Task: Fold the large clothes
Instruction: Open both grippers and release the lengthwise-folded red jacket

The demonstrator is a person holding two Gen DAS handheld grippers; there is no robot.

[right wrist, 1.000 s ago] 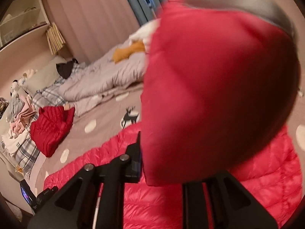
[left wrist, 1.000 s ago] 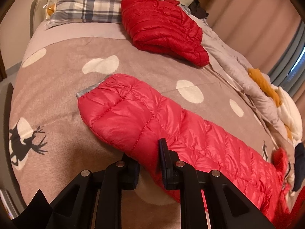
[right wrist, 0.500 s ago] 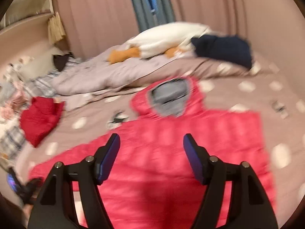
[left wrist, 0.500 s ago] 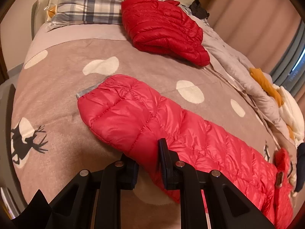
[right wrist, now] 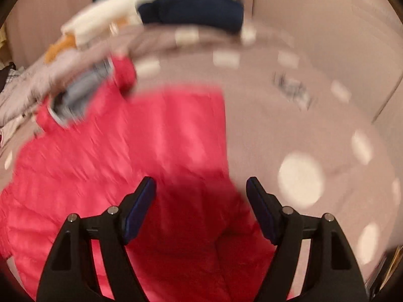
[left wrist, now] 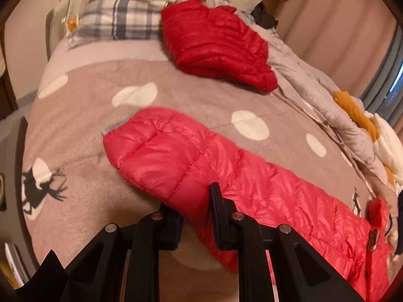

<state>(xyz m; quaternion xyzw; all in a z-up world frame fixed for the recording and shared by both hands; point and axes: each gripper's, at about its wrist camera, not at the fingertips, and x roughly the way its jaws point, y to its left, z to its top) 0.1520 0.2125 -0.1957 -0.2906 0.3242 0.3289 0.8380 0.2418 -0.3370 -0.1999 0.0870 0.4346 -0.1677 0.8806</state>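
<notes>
The bright red quilted down jacket lay spread across the brown polka-dot bed cover, its sleeve stretched out flat. The left gripper was clenched on the sleeve's near edge. The right gripper had just been opening and hung released above the jacket body, touching nothing. That view was blurred; the grey-lined hood seemed to lie at the jacket's far end.
</notes>
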